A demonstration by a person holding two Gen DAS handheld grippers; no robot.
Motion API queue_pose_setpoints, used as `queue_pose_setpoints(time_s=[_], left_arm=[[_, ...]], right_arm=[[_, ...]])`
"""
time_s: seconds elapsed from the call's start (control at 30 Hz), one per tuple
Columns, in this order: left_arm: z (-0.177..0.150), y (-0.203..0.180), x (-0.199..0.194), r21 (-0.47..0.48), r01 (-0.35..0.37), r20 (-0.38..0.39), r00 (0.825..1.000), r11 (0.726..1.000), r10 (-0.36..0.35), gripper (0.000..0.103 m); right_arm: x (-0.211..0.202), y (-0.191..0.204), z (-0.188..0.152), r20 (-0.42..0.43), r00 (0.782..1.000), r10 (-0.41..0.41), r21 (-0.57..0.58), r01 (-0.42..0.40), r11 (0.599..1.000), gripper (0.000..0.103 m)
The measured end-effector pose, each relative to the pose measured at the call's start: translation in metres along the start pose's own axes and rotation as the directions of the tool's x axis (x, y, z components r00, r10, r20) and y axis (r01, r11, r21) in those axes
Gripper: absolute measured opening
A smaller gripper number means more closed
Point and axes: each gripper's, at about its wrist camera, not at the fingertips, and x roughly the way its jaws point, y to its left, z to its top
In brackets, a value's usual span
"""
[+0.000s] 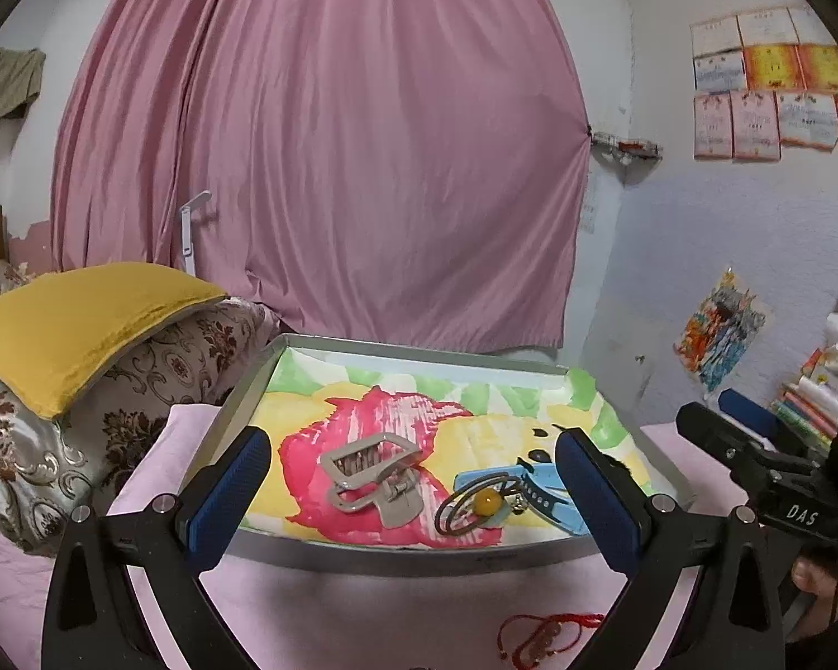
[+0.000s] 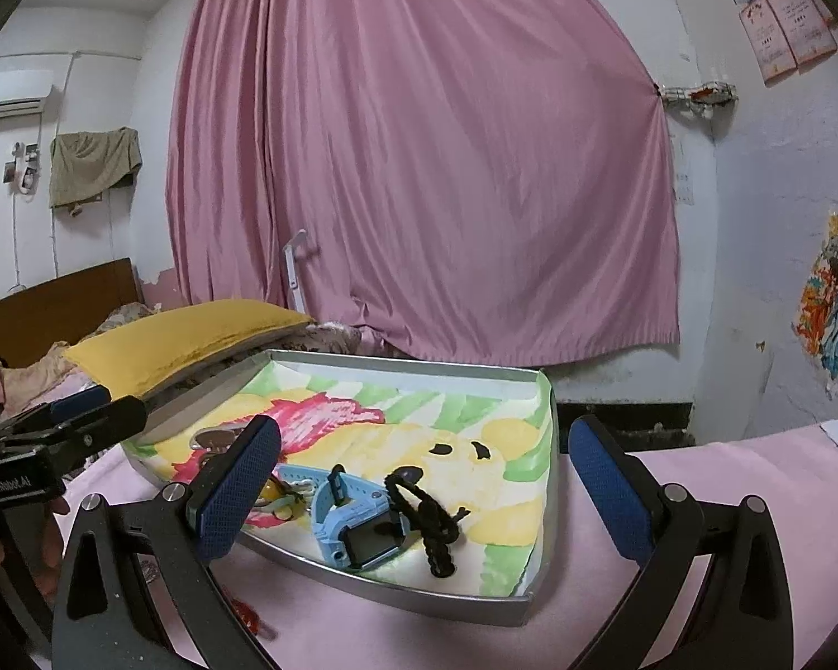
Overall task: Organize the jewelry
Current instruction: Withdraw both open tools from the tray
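- Left wrist view: the left hand-held gripper (image 1: 413, 474) is seen spread wide with nothing gripped. Inside the tray (image 1: 419, 550) are laid a grey hair claw (image 1: 374, 472), a hair tie with a yellow bead (image 1: 483, 502) and a blue watch (image 1: 536, 494). What seems a red cord bracelet (image 1: 536, 639) is left outside, on the pink bed cover (image 1: 318, 608).
- Right wrist view: the right hand-held gripper (image 2: 424, 480) is likewise held wide and empty. The blue watch is seen just beside a black braided bracelet (image 2: 430, 519) in the tray.

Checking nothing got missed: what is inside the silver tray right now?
Inside the silver tray: grey hair claw, hair tie with yellow bead, blue watch, black braided cord. Anything beneath the painted liner is covered.
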Motion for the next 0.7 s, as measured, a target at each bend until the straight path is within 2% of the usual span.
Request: queue_pose_setpoints(time_s=[0.2,0.37,0.5,0.7], left_arm=[[-0.004,0.008,-0.018,-0.044,0.012,0.037,0.999,0.999,-0.010,0.102],[-0.007,0.015,-0.028,-0.090,0.036,0.050,0.998,0.995,-0.032,0.102],[-0.010,0.014,-0.040,-0.088,0.032,0.058,0.998,0.996,-0.027,0.102],[-0.019,0.019,-0.050,-0.081,0.028,-0.014,0.999,0.996,-0.029,0.102]], right_arm=[[-0.015,0.005,0.000,0.042,0.999,0.011,-0.015,-0.010,1.000,0.101],[-0.027,0.006,-0.002,0.050,0.998,0.023,-0.010,-0.022,1.000,0.101],[-0.037,0.008,-0.004,0.047,0.998,0.047,-0.005,-0.047,0.999,0.101],[-0.039,0.014,-0.012,-0.021,0.993,0.116,-0.019,-0.117,0.993,0.101]])
